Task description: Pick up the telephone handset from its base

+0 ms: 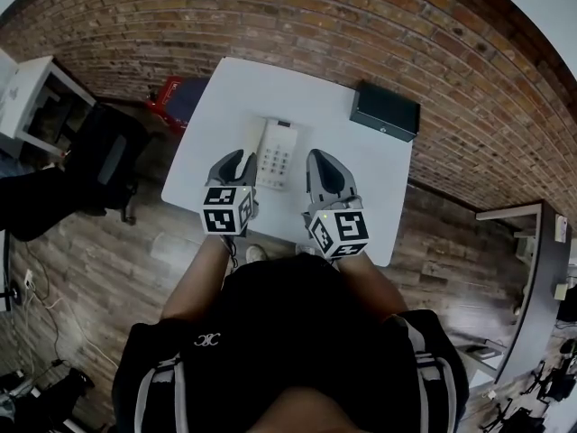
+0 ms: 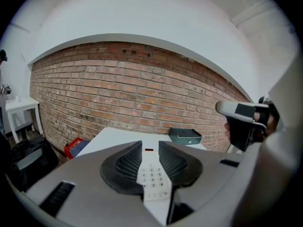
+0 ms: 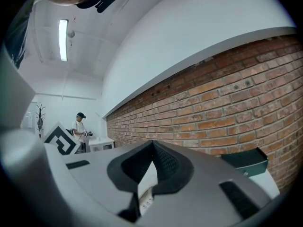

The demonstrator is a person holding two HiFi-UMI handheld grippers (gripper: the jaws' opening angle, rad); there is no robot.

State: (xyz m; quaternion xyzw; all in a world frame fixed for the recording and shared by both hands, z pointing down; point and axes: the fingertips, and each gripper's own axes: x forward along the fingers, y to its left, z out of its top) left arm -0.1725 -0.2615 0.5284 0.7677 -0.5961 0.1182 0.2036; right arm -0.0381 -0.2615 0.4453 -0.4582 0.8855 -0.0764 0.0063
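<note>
White telephone point(image 1: 276, 154), white table point(image 1: 297, 88), dark green box point(image 1: 385, 110) (red-brown brick wall point(image 1: 270, 7))

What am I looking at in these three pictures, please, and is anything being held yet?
No robot here: a person works two hand-held grey claws, each carrying a cube with square markers. The head view comes from a camera on the person's head, looking down. The other two come from cameras riding on the left claw and the right claw, looking along their jaws. On the white rectangular table lie a white push-button telephone, its white handset resting on its left side, and a dark rectangular box at the far right corner. The left claw's jaws stand apart, the right's together; neither holds anything.
</note>
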